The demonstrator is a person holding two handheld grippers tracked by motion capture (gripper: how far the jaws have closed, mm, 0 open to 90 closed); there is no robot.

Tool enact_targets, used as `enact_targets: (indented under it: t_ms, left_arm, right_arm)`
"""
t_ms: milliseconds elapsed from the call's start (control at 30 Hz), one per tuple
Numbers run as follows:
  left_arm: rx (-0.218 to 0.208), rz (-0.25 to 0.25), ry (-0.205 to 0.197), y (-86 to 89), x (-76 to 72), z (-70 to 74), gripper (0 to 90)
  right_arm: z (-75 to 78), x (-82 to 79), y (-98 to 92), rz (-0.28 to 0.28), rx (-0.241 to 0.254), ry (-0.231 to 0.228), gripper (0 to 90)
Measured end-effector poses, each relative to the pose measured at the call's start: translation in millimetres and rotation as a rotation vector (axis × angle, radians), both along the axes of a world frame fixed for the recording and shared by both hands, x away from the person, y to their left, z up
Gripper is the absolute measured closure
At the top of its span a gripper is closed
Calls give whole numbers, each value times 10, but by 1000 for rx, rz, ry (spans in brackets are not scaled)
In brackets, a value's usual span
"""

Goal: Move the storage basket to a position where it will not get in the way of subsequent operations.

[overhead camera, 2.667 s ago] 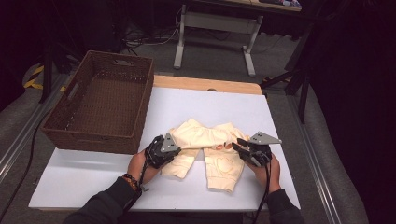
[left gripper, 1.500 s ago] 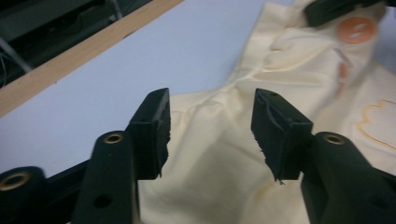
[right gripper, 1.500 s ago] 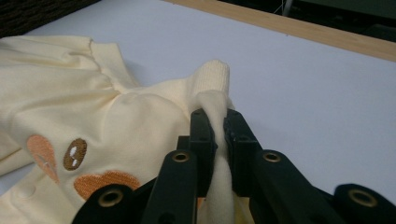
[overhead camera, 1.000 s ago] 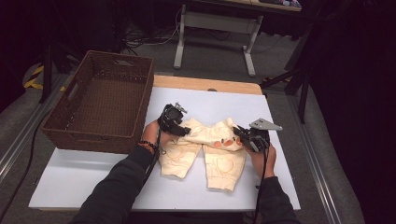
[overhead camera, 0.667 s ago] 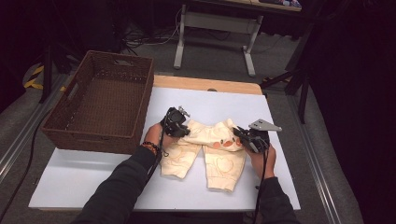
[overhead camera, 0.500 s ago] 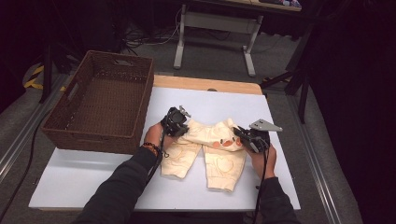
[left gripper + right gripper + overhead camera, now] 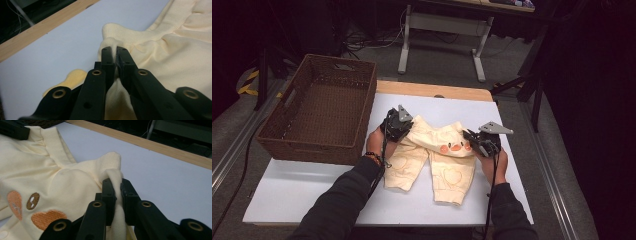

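Soft and light, the cream knitted baby garment point(image 7: 439, 150) bunched easily, so my left tongs point(image 7: 115, 53), having just closed, and right tongs point(image 7: 117, 185) each pinched a ribbed fold near the table's point(image 7: 312, 185) far edge.

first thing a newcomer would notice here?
Probably the pale yellow baby garment spread mid-table on the white table, with an orange duck face at its folded-over top edge. Each end of that edge is pinched in a gripper: left gripper and right gripper, both clamped on cloth. Next, the brown wicker basket at the table's left.
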State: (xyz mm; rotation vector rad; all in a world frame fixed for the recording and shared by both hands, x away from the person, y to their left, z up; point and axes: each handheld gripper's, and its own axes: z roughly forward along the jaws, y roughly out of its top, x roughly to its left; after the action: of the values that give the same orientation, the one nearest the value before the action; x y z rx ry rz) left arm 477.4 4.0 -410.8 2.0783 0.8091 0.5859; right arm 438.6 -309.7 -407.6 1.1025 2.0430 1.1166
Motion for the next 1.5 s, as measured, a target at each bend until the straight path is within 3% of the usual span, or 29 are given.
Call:
enact_targets:
  t_ms: [67, 133, 433, 600, 833, 967, 1033, 1167, 1267, 1333, 1500]
  left_arm:
    - [-3, 7, -8, -3, 9, 2, 858]
    - [20, 11, -31, -7, 26, 8, 858]
    - [15, 54, -66, -48, 160, 23, 859]
    - [-57, 108, -64, -57, 249, 52, 858]
    - [-79, 147, -65, -78, 351, 117, 857]
    - [-72, 161, -64, -69, 396, 107, 850]
    - [-98, 176, -60, -81, 408, 98, 838]
    - [-86, 178, -82, -91, 391, 134, 793]
    - [-107, 178, -90, -85, 340, 184, 791]
    - [-97, 175, -118, -85, 291, 237, 769]
    - [-113, 93, -110, -130, 130, 299, 768]
  right_arm:
    - [21, 39, 10, 0, -6, -2, 834]
    - [43, 98, 17, -3, 1, -3, 835]
    - [78, 327, 51, -35, -6, 6, 836]
    - [96, 449, 64, -53, -3, 6, 836]
    - [166, 606, 101, -79, -7, -5, 834]
    - [179, 677, 141, -93, -11, -13, 820]
    - [176, 699, 176, -100, -36, -16, 777]
    - [203, 685, 198, -116, -36, -41, 724]
    - [240, 650, 207, -106, -39, -46, 725]
    - [272, 613, 201, -97, -23, -45, 724]
    - [337, 460, 201, -65, 10, -55, 724]
